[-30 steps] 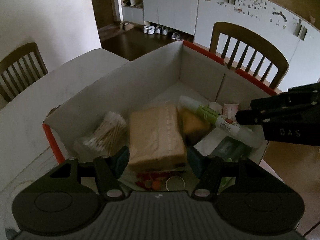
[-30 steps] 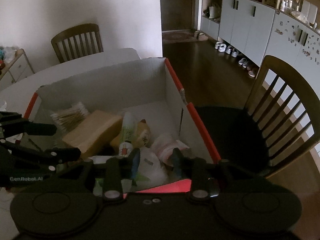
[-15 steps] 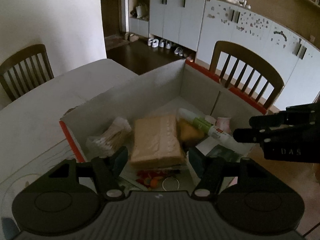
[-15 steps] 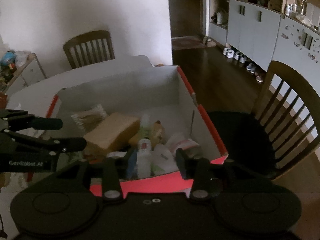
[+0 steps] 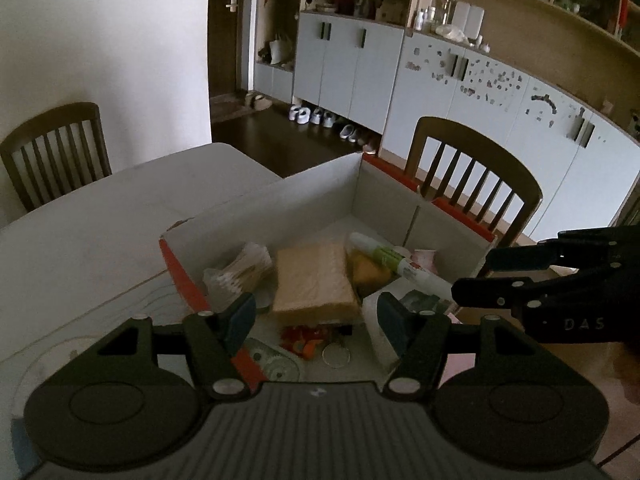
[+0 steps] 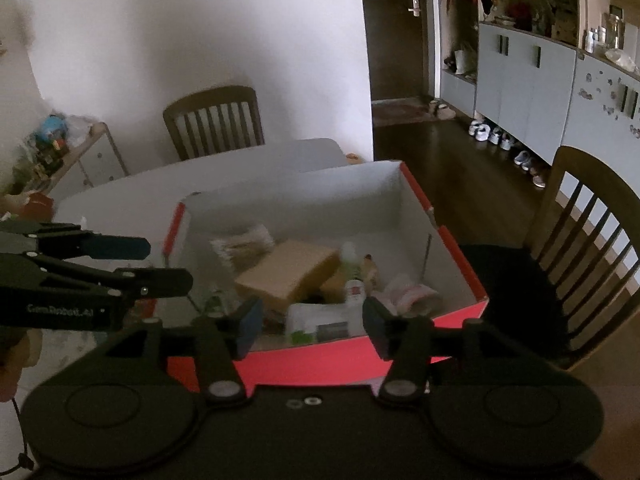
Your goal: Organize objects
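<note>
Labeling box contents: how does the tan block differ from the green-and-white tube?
The tan block is broad, flat and plain; the green-and-white tube is slim, round and labelled. The block lies mid-box, the tube to its right, angled across a yellow item. Both lie inside the box, ungripped.

A red-sided, white-lined cardboard box (image 6: 404,344) on the white tabletop (image 6: 224,168) holds a tan rectangular packet (image 6: 288,272). The right hand-held gripper (image 6: 312,326) hangs spread above its near wall.

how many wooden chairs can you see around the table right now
2. One chair stands at the table's far end by the white wall; the other chair stands just past the box. More may be hidden.
</note>
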A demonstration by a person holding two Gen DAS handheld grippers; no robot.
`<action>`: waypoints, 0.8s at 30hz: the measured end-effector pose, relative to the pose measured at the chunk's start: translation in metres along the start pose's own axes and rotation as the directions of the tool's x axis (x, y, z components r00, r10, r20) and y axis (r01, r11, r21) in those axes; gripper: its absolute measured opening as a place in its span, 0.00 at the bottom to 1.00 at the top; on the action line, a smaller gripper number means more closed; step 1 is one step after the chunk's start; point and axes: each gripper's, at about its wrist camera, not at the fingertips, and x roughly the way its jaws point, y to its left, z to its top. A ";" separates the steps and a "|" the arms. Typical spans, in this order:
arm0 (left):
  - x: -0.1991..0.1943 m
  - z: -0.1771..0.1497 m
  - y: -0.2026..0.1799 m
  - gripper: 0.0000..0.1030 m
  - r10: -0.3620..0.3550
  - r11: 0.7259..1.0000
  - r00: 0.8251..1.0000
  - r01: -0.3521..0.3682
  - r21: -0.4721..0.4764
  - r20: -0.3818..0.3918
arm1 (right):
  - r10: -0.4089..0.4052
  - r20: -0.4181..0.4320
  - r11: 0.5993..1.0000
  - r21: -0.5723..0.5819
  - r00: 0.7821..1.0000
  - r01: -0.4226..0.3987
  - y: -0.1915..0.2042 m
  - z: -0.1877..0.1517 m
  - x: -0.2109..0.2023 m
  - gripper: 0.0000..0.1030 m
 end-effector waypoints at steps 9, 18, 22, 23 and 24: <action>-0.028 -0.012 0.006 0.76 0.003 1.000 0.999 -0.003 0.012 0.035 | 0.008 0.040 1.000 0.020 0.999 -0.009 0.019 -0.006 -0.018 0.67; -0.042 -0.024 0.011 0.87 0.003 1.000 0.999 -0.004 0.017 0.045 | -0.004 0.084 0.999 0.042 0.996 0.000 0.029 -0.014 -0.033 0.88; -0.046 -0.029 0.016 1.00 -0.007 1.000 0.999 0.007 0.005 0.049 | -0.004 0.105 0.999 0.041 0.994 0.000 0.032 -0.020 -0.039 0.99; -0.047 -0.030 0.017 1.00 -0.012 1.000 0.999 0.011 0.003 0.053 | -0.001 0.107 0.999 0.042 0.994 -0.004 0.033 -0.020 -0.039 0.99; -0.048 -0.032 0.018 1.00 -0.021 1.000 0.998 0.020 0.003 0.056 | 0.001 0.107 0.999 0.044 0.994 -0.006 0.034 -0.021 -0.040 0.99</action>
